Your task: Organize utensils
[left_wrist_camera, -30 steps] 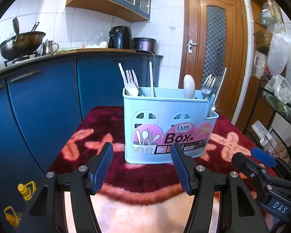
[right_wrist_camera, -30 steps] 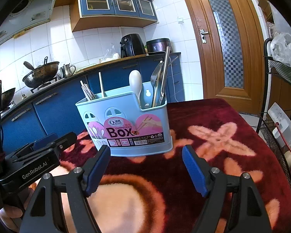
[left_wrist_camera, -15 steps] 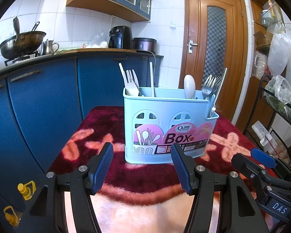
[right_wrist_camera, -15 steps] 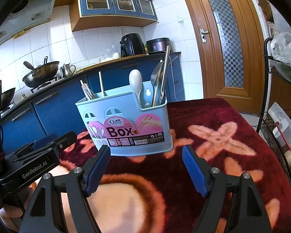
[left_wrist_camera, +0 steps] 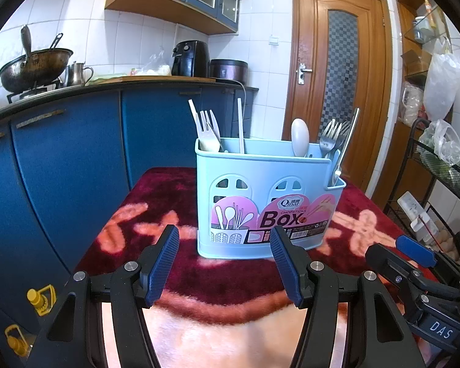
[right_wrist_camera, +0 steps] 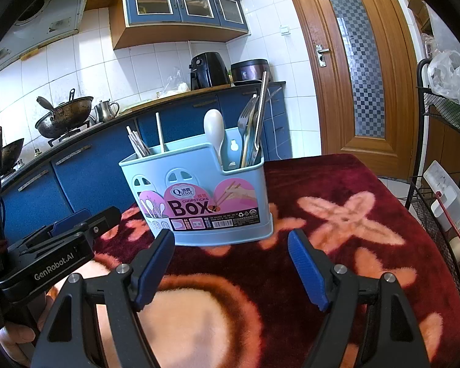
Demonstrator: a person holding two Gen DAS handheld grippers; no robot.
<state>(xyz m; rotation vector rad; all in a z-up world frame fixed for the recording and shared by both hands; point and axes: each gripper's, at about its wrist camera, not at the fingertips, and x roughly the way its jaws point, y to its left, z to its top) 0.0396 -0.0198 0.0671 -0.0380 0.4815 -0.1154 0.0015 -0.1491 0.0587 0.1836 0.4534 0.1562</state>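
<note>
Utensils stand upright in the pale blue caddy — plastic forks and a chopstick in its left compartment, a white spoon near the middle, and metal forks leaning in the lower side pocket on its right end. The caddy sits on the red patterned cloth covering the tabletop, its long side facing both pairs of tongs, label forward.

From the left tongs the caddy lies straight ahead and close, its lower front edge showing between the blue pads. Those tongs are spread apart and hold nothing. The right tongs are likewise spread and empty; from them the caddy lies ahead and a little to the left, apart from the tips.

All handles rise vertically, so any pick would seem to call for lifting up and over the rim first. The metal forks sit on the side toward the right tongs, which look the better placed for them — the plastic forks fall to the left. No utensil lies loose on the cloth that I can see.
</note>
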